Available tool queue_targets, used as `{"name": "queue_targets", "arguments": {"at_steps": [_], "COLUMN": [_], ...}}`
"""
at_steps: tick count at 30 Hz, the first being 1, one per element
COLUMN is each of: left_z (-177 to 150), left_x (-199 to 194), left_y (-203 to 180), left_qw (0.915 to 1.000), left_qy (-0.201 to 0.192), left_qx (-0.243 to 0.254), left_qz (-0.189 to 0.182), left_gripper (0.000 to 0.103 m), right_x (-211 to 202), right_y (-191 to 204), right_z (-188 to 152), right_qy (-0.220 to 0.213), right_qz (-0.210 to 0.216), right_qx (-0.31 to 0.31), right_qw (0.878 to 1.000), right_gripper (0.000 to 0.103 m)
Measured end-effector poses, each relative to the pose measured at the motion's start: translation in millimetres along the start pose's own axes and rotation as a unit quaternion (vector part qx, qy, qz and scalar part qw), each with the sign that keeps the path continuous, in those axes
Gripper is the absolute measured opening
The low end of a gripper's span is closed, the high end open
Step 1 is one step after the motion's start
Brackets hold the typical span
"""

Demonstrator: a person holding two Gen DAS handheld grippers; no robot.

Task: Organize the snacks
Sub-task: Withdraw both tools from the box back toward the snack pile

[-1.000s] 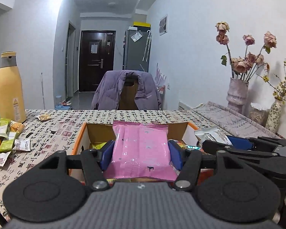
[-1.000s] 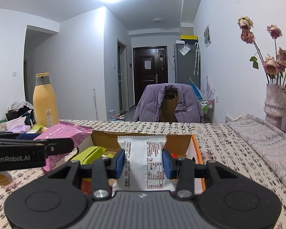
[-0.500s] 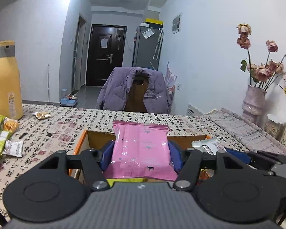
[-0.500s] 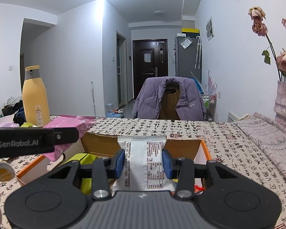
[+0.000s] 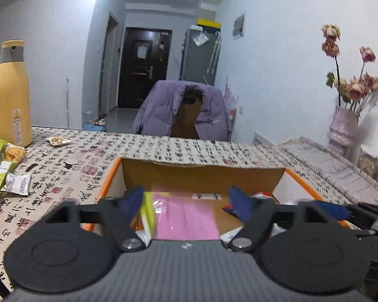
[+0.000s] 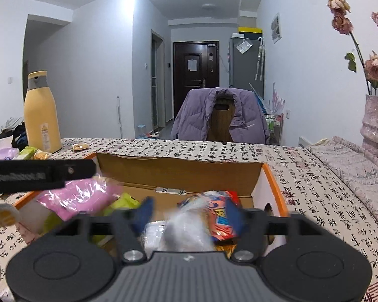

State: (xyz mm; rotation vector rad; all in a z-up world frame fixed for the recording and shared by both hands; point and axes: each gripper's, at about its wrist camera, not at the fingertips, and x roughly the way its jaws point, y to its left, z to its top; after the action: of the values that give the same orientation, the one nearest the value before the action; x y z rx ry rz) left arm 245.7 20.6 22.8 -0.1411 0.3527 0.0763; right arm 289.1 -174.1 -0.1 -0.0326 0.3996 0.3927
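Two grippers are positioned over an open cardboard box (image 5: 204, 173) with orange-edged flaps, which stands on a table (image 5: 163, 148) covered in a calligraphy-print cloth.

Left gripper (image 5: 186, 200): the jaws are opening. A pink snack packet (image 5: 186, 219) sits between and below the blue fingers (image 5: 132, 198), inside the box; neither pad presses on it. It is blurred. A yellow-green packet (image 5: 148, 210) lies just beside it at the left finger.

Right gripper (image 6: 189, 214): the jaws are opening. A white packet (image 6: 184, 231), blurred, sits between the fingers without pad contact, inside the box. A red and orange packet (image 6: 219, 216) lies beside it, near the right finger.

Loose snack packets (image 5: 2, 168) remain on the cloth, well apart from the box, beside a tall yellow bottle (image 5: 10, 95). A chair draped with a purple jacket (image 5: 184, 110) stands at the far edge of the table. A vase of dried roses (image 5: 342, 128) stands on the right.
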Motion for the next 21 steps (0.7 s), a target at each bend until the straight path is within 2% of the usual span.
{"name": "queue_targets", "arguments": {"at_steps": [1,3,15,21], "left_z": [-0.5,-0.2,-0.6,6.5], "left_x": [-2.5,-5.1,-2.1,-22.4], "left_y": [1.5,2.1,-0.9,-11.3], "left_qw": [0.9999,0.9995,0.9993,0.9983], "left_qy": [-0.010,-0.024,-0.020,-0.052], "left_qx": [-0.005,-0.009,-0.007,-0.001], "left_qz": [0.006,0.021,0.029,0.028], "left_gripper": [0.103,0.103,0.103,0.103], "right_x": [-0.1,-1.5,-0.1,-7.1], "right_y": [-1.6,-3.9,-11.6,-10.5], "right_z": [-0.5,-0.3,0.4,5.6], "right_qy": [-0.003,-0.007,-0.007,-0.004], "right_qz": [-0.004,-0.009,-0.017,-0.036], "right_qx": [0.002,0.007,0.024,0.024], "right_qw": [1.000,1.000,1.000,0.999], "right_gripper": [0.097,0.103,0.103,0.103]}}
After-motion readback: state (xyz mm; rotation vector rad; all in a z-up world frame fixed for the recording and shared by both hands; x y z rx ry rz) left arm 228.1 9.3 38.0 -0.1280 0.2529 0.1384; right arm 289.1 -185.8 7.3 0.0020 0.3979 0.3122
